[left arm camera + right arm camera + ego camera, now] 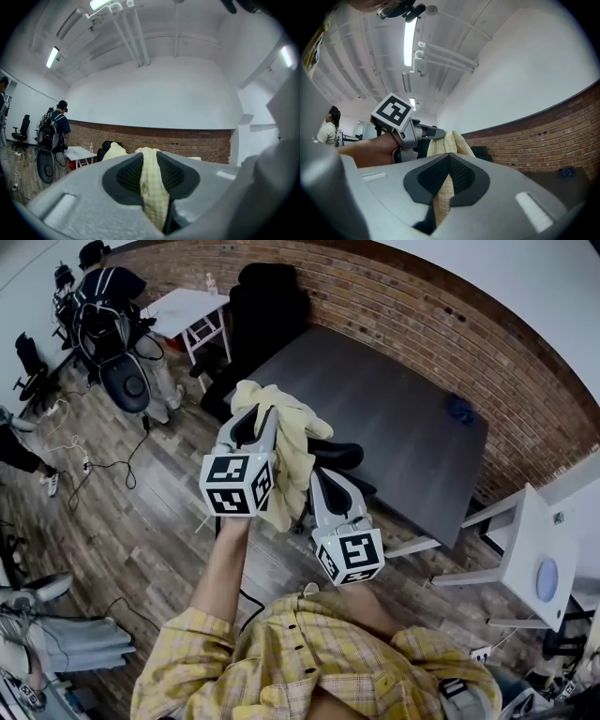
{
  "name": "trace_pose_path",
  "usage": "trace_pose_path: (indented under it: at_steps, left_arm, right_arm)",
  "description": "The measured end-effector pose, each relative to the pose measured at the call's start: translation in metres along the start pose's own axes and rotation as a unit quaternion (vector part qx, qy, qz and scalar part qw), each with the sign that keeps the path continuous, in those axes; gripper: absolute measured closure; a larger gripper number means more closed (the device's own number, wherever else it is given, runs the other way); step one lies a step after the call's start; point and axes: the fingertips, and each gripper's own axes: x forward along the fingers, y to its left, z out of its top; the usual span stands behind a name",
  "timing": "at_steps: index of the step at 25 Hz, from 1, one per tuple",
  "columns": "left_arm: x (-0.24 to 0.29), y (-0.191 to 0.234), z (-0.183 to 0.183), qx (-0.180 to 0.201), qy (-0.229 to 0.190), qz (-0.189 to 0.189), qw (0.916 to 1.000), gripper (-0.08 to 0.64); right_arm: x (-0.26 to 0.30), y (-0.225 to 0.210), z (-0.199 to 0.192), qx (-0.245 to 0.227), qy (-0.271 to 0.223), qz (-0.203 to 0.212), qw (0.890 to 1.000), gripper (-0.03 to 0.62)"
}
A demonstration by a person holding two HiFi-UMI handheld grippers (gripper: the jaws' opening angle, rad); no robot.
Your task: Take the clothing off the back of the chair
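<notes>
A pale yellow checked garment (292,442) hangs in the air between my two grippers, above a black chair (341,457) at the near edge of a dark grey table (394,418). My left gripper (259,416) is the higher one and is shut on the garment's top; in the left gripper view the cloth (153,183) runs pinched between the jaws. My right gripper (316,476) is lower and to the right, shut on a fold (442,199) of the same cloth. In the right gripper view the left gripper (439,134) holds the bunched garment up and to the left.
A tall black office chair (269,306) stands at the table's far end beside a small white table (187,307). A person with a backpack (108,306) stands at the far left. A white desk (530,549) is at right. A blue thing (459,410) lies on the table. Cables cross the floor.
</notes>
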Motion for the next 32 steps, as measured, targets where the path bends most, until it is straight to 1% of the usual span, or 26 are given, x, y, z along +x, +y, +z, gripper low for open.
trace_pose_path:
  at_steps: [6, 12, 17, 23, 27, 32]
  left_arm:
    - [-0.016, -0.001, 0.030, -0.009, -0.031, 0.002, 0.9995, 0.476]
    - [-0.042, -0.001, 0.062, -0.001, -0.066, 0.004, 0.9978, 0.476]
    - [-0.057, 0.000, 0.077, 0.006, -0.076, 0.008, 0.9970, 0.476]
    - [-0.075, -0.002, 0.078, 0.007, -0.080, 0.015, 0.9967, 0.475]
    - [-0.081, -0.005, 0.069, 0.011, -0.074, 0.022, 0.9969, 0.474]
    - [-0.094, -0.005, 0.054, 0.005, -0.068, 0.031, 0.9972, 0.474]
  right_arm:
    - [-0.001, 0.006, 0.001, -0.001, 0.000, 0.005, 1.000, 0.595]
    - [0.001, 0.015, 0.004, -0.003, -0.004, 0.009, 1.000, 0.595]
    - [0.002, 0.020, 0.012, -0.002, -0.011, 0.010, 1.000, 0.595]
    - [-0.006, 0.022, 0.014, -0.004, -0.016, 0.008, 1.000, 0.595]
    - [-0.007, 0.022, 0.015, -0.004, -0.016, 0.008, 1.000, 0.595]
    - [-0.010, 0.027, 0.011, -0.002, -0.012, 0.010, 1.000, 0.595]
